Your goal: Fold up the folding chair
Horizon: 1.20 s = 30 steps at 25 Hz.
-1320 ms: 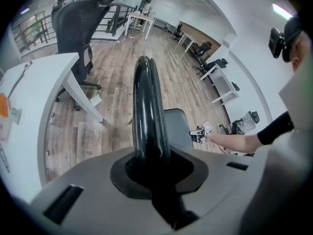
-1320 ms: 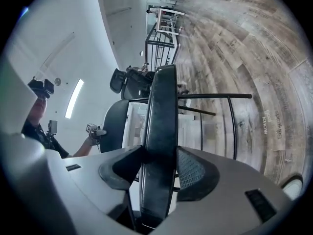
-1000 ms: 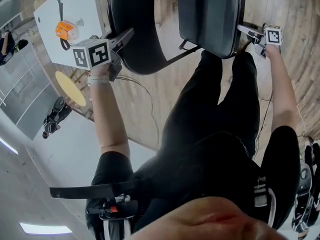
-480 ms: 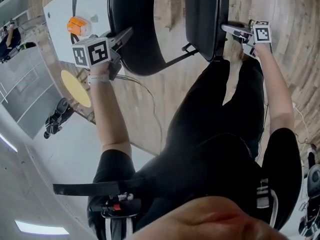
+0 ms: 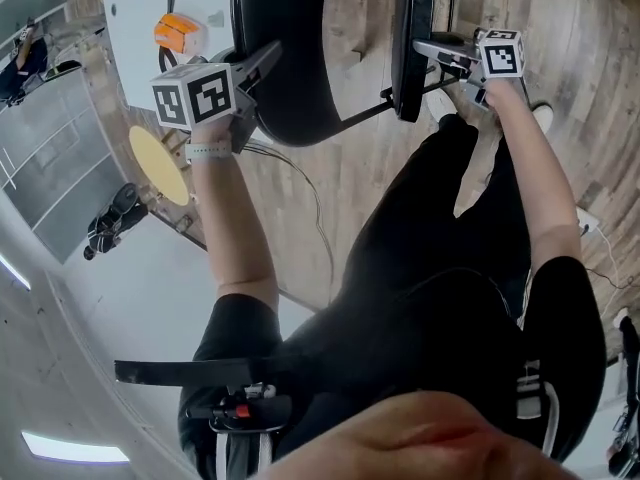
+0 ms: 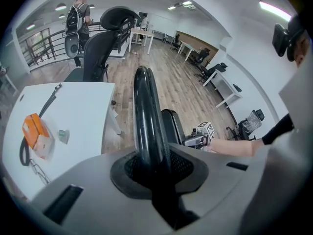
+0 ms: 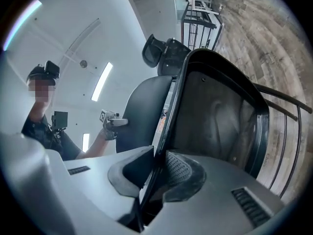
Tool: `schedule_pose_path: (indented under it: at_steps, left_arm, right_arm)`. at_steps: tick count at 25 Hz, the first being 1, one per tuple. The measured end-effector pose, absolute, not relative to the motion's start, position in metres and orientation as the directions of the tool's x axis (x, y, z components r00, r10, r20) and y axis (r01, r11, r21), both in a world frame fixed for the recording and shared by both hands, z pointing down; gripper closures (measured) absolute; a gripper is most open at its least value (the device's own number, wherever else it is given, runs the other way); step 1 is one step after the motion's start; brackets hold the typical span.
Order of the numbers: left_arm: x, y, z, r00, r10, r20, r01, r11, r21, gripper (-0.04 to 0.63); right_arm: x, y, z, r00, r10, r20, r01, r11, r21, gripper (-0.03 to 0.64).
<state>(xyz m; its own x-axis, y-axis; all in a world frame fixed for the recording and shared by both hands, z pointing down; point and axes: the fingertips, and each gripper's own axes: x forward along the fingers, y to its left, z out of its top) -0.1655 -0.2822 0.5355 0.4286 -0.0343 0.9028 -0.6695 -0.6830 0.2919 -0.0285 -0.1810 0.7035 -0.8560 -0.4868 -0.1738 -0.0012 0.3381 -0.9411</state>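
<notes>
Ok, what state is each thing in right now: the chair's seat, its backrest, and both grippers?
seat: tipped up on edge, not yet flat against the backrest.
backrest: gripped at its rim, with a gap to the seat.
left gripper: shut on the backrest.
right gripper: jaws closing on the seat, whose rim is between the pads.
</notes>
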Motion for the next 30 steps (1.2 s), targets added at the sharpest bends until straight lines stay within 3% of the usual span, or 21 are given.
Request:
schedule_pose_path:
  at_steps: [30]
  left_arm:
    - [-0.252,-0.347,0.539,0.425,-0.132,0.895,-0.719,-0.651,0.245,0.537]
  right_arm:
    - [-0.209,-0.304,0.706,-0.835,-0.55,0.013,-0.156,0.214,-0.964,0.568]
